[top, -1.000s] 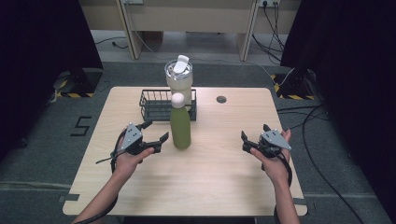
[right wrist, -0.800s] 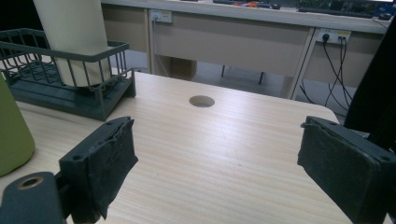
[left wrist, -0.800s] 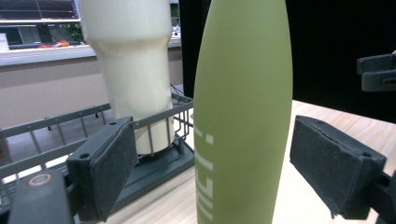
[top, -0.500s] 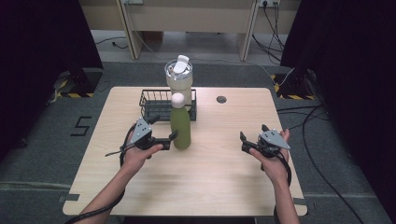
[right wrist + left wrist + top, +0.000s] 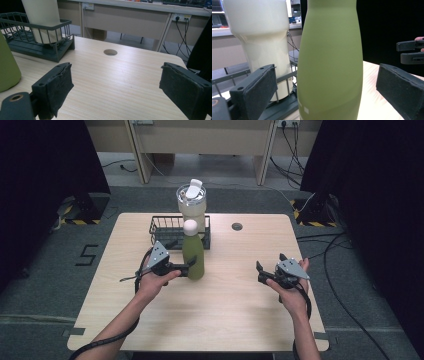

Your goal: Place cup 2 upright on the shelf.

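Left gripper (image 5: pixel 189 266) open wide, jaws having just been opening, pads standing clear on either side of the green bottle (image 5: pixel 330 62) without pressing it. Judged as the reach-and-straddle step of a pick: bottle framed, not yet grasped. Bottle upright on the table (image 5: pixel 235 305), just in front of the wire basket (image 5: pixel 165 227), with the cream tumbler (image 5: pixel 192 205) standing inside that basket behind it. Next: close squarely on the bottle's lower body, then lift straight. Right gripper (image 5: pixel 260 272) open and empty, well to the right of the bottle.
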`<state>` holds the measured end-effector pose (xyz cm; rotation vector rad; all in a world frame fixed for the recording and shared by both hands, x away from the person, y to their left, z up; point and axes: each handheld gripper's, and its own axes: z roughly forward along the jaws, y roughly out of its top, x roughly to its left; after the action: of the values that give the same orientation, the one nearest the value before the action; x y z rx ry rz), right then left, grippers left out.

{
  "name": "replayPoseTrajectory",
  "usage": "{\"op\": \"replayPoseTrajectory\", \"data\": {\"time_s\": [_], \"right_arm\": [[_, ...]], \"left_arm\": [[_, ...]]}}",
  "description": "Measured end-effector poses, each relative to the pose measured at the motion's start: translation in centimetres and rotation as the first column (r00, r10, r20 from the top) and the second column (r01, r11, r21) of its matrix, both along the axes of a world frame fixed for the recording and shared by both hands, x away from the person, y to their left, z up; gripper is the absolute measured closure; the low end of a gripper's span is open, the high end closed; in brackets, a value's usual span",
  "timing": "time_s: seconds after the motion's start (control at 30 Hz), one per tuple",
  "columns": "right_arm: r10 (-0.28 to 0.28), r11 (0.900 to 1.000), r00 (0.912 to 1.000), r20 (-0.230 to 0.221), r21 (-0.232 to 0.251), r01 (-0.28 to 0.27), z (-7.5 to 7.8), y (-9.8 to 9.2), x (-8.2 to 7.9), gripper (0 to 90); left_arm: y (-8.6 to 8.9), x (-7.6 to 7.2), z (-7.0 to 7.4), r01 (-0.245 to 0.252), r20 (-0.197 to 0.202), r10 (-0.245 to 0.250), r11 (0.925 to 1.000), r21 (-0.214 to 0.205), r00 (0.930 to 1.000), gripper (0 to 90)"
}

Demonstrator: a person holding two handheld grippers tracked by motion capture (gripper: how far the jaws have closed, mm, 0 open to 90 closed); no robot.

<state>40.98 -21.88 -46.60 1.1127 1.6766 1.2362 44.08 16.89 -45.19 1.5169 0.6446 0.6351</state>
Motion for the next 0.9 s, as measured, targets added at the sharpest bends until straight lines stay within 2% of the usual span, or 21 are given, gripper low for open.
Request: {"op": "replayPoseTrajectory", "data": {"time_s": [0.23,0.4,0.7,0.9], "right_arm": [[0.002,1.0,1.0,-0.003,-0.001,-0.002,-0.1,0.1,0.1,10.9],[-0.001,1.0,1.0,-0.003,0.001,0.001,0.0,0.0,0.0,11.0],[0.001,1.0,1.0,-0.005,0.001,-0.001,-0.1,0.1,0.1,11.1],[0.001,1.0,1.0,-0.008,0.002,-0.001,-0.1,0.1,0.1,11.2]], "left_arm": [[-0.9,0.7,0.2,0.011,0.0,-0.011,0.9998,0.014,0.9999,2.6],[-1.4,1.3,0.1,0.017,-0.016,-0.017,0.9999,0.002,0.9997,4.2],[-1.7,1.9,-0.2,0.026,-0.021,-0.026,0.9996,0.008,0.9995,21.7],[-1.7,1.8,-0.1,0.025,-0.02,-0.025,0.9996,0.014,0.9995,22.7]]}}
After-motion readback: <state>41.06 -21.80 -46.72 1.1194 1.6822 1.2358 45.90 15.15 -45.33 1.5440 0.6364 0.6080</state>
